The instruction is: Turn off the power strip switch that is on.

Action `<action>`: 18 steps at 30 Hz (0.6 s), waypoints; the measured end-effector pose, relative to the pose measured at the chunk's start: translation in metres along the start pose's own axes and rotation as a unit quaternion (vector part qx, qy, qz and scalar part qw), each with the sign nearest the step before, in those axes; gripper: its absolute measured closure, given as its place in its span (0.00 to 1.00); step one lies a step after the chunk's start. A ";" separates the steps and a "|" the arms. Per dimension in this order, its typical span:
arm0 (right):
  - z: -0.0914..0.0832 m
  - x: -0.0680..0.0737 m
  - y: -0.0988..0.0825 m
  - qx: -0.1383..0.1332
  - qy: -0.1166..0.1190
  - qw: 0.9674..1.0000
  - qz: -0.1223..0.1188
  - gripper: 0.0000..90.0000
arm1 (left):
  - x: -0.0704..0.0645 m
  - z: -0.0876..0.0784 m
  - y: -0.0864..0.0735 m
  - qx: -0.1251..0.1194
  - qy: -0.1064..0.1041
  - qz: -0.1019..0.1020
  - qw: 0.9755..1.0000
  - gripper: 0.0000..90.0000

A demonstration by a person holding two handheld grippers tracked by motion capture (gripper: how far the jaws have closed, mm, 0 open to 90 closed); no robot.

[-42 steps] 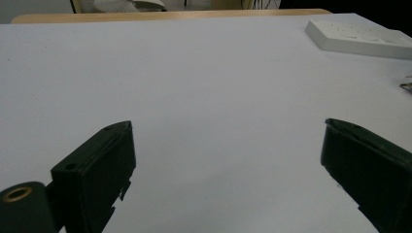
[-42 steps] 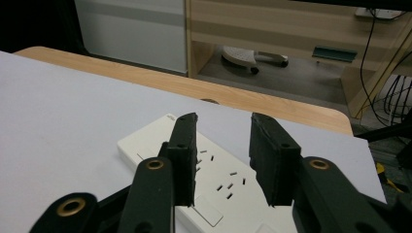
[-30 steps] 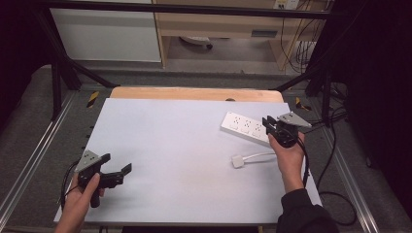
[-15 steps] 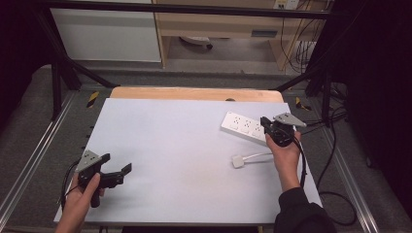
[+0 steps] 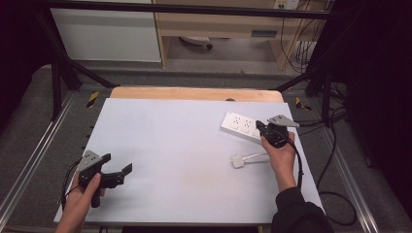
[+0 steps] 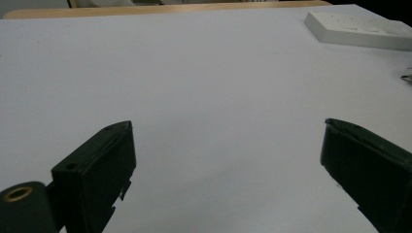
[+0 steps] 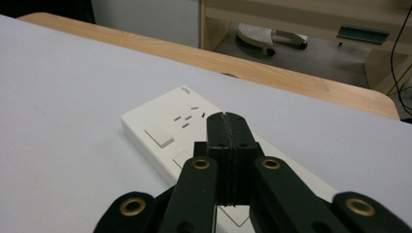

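So the right tool (image 5: pixel 266 127) has its jaws pressed flat together with nothing between them, and it's sitting right over the near end of the power strip (image 5: pixel 241 124); in the right gripper view the closed jaw tips (image 7: pixel 228 127) overlap the strip's (image 7: pixel 175 127) top face, though I can't tell if they actually touch it. The strip is a flat white slab with rounded corners, a couple of square rocker buttons and groups of small socket slots, lying at an angle on the far right part of the bench (image 5: pixel 184 145). Just nearer the person is a small white plug (image 5: pixel 237 161) on a short white lead, apart from the strip. The left tool (image 5: pixel 116 175) is well away at the near left corner, jaws spread wide and holding nothing, hanging over bare white bench (image 6: pixel 204 87).
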State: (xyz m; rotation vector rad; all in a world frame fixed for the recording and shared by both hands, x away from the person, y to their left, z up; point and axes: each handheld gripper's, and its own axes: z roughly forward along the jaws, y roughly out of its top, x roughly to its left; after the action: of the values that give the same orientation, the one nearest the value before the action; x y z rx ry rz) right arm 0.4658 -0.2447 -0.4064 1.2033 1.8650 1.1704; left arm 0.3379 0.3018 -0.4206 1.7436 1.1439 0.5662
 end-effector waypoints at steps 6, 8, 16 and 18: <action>0.006 0.003 -0.005 0.017 0.003 1.000 0.005 1.00 | -0.001 0.000 0.000 0.002 -0.001 0.003 1.000 0.06; 0.008 0.004 -0.007 0.025 0.006 1.000 0.004 1.00 | -0.001 0.000 0.000 0.002 -0.001 0.003 1.000 0.06; 0.018 0.001 -0.013 0.046 0.002 0.999 0.010 1.00 | -0.001 0.001 0.000 0.004 -0.002 0.003 1.000 0.06; 0.021 -0.001 -0.015 0.049 0.000 0.999 0.013 1.00 | -0.001 0.001 0.000 0.005 -0.002 0.004 1.000 0.06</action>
State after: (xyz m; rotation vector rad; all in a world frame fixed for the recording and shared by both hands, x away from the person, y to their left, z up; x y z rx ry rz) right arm 0.4787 -0.2407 -0.4285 1.2843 1.9317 1.1043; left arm 0.3381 0.3005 -0.4212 1.7570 1.1392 0.5625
